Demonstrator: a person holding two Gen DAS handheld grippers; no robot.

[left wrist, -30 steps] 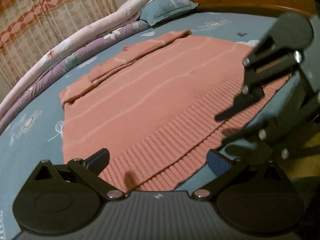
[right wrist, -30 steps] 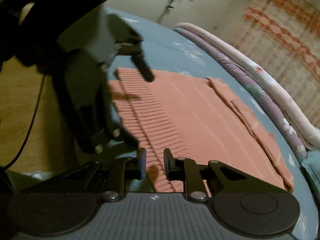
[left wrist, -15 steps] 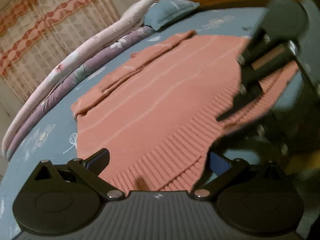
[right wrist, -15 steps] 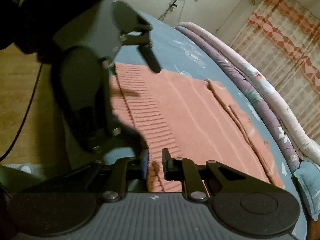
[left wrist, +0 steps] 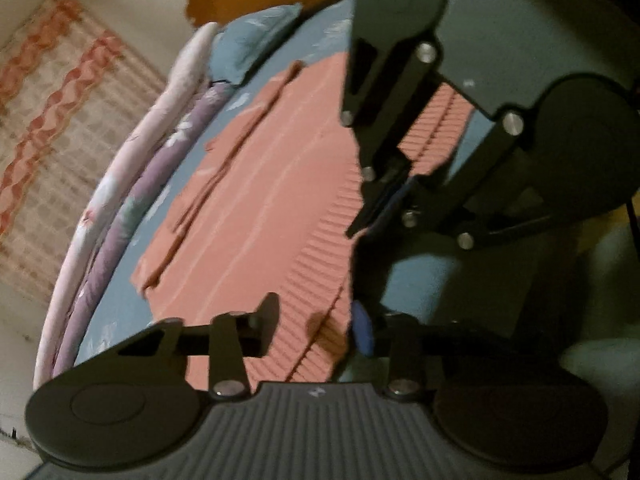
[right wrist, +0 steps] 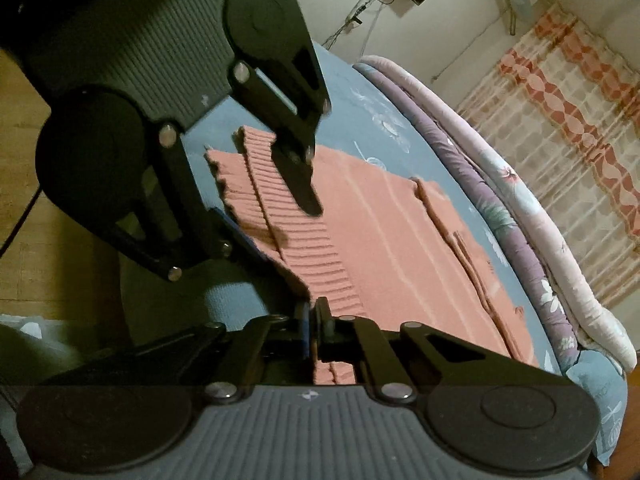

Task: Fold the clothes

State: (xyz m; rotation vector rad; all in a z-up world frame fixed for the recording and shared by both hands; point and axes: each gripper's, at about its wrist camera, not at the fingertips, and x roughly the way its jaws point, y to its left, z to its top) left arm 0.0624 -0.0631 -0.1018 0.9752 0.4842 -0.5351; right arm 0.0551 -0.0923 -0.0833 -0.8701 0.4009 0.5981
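Where it pinches the sweater hem (right wrist: 332, 280), the right tool (right wrist: 313, 320) angles downward.

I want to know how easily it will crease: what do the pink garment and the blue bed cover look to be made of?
The pink sweater looks like soft matte knit, probably wool or acrylic: its hem is thickly ribbed. The bed cover looks like thin smooth woven cloth, maybe cotton, printed with pale flowers.

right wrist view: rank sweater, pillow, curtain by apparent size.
1. sweater, the largest expanse.
2. curtain, smaller, but cut off by the frame edge.
3. pillow, smallest; only a corner shows, so its true size is unsure.
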